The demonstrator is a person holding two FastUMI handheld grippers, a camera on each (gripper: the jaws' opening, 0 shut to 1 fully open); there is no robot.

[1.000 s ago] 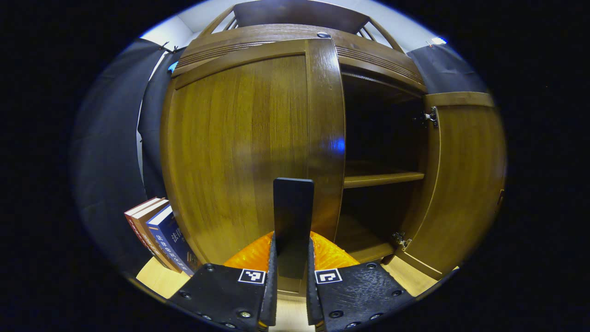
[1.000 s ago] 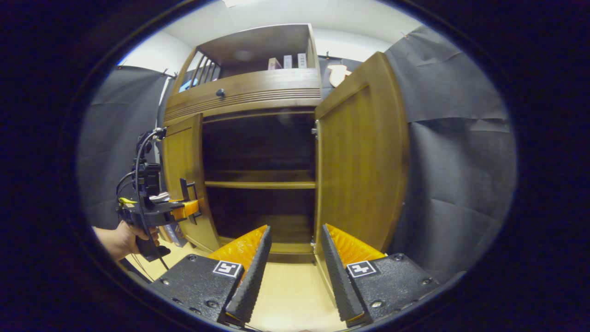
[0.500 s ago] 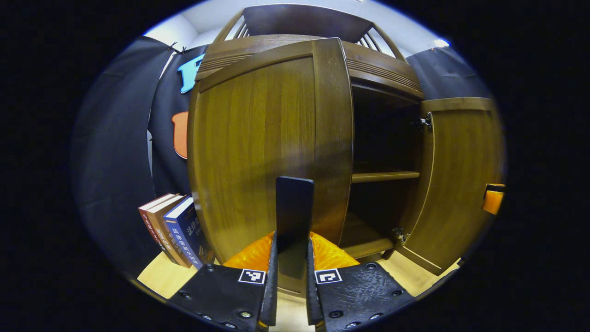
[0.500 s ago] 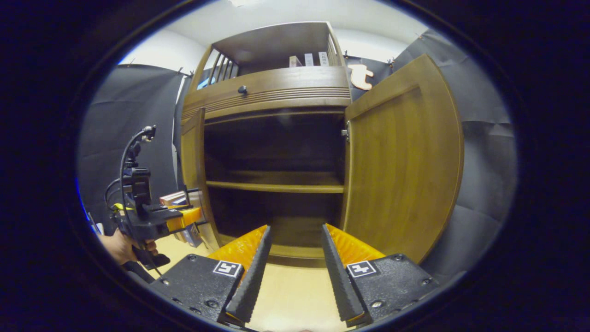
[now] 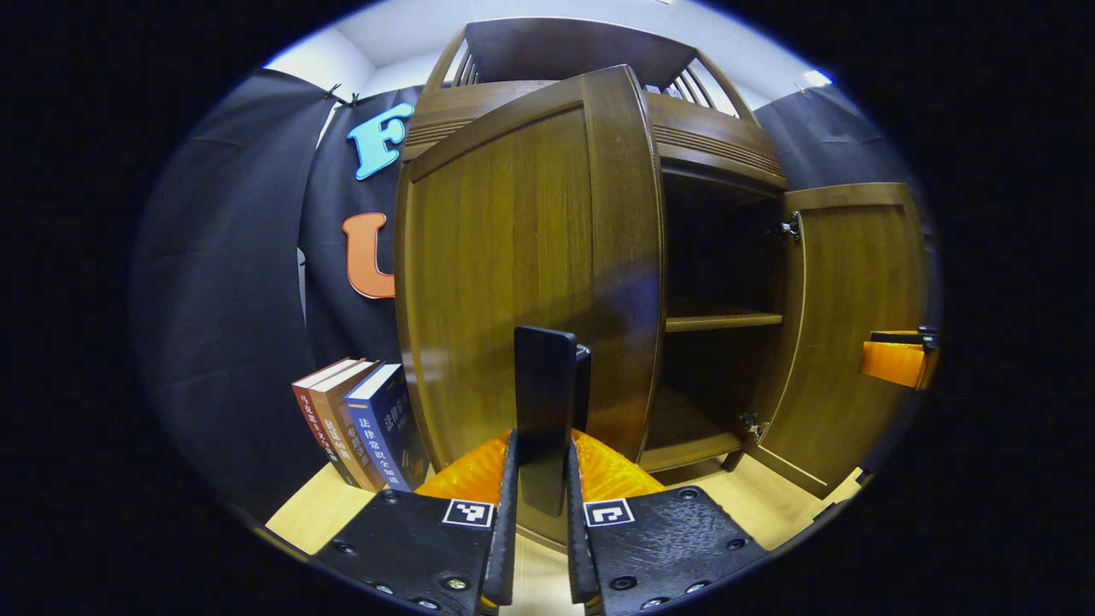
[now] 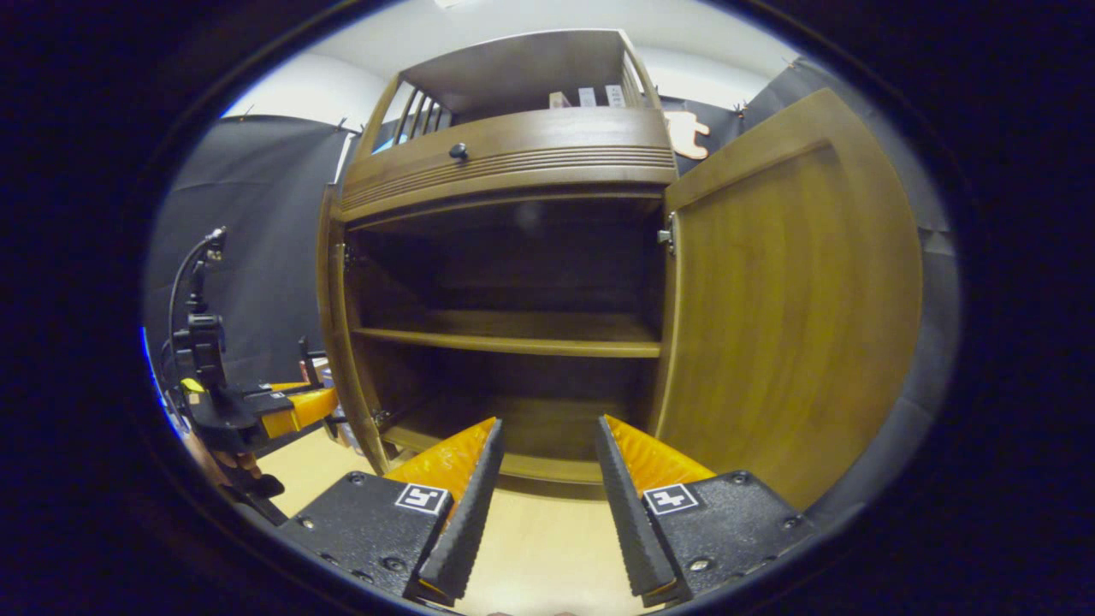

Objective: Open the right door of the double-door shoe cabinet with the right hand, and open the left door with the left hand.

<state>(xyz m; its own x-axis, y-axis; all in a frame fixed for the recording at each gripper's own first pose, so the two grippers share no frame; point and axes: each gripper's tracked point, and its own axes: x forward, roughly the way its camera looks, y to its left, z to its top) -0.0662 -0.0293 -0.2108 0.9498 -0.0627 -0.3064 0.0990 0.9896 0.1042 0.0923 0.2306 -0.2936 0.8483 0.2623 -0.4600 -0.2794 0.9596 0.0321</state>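
- left claw (image 5: 541,513): clenched on the dark upright handle (image 5: 544,402) of the left door (image 5: 513,274), both fingers pressed on its flat sides, in the left gripper view.
- left door: swung well out from the cabinet (image 5: 684,137), seen nearly face-on in the left gripper view and edge-on at the cabinet's left side in the right gripper view (image 6: 329,325).
- books (image 5: 364,419): a few stand upright, leaning, on the floor (image 5: 308,513) just left of the left door, near the black wall.
- right claw (image 6: 541,505): released, fingers well apart, nothing between them, aimed at the open cabinet front, above the light wood floor (image 6: 530,547).
- right door (image 6: 787,299): wide open, just right of the right claw, not touched by it. In the left gripper view it stands open at far right (image 5: 847,325).
- inside the cabinet: one shelf (image 6: 505,342) across the middle, dark above and below it.
- above the doors: a drawer front with a small dark knob (image 6: 459,151), then an open top shelf with a few small items; too small to tell.
- left claw also shows far left in the right gripper view (image 6: 295,411), with a hand (image 6: 239,462) under it.
- right claw's tip shows at the right edge of the left gripper view (image 5: 894,359), beside the right door.
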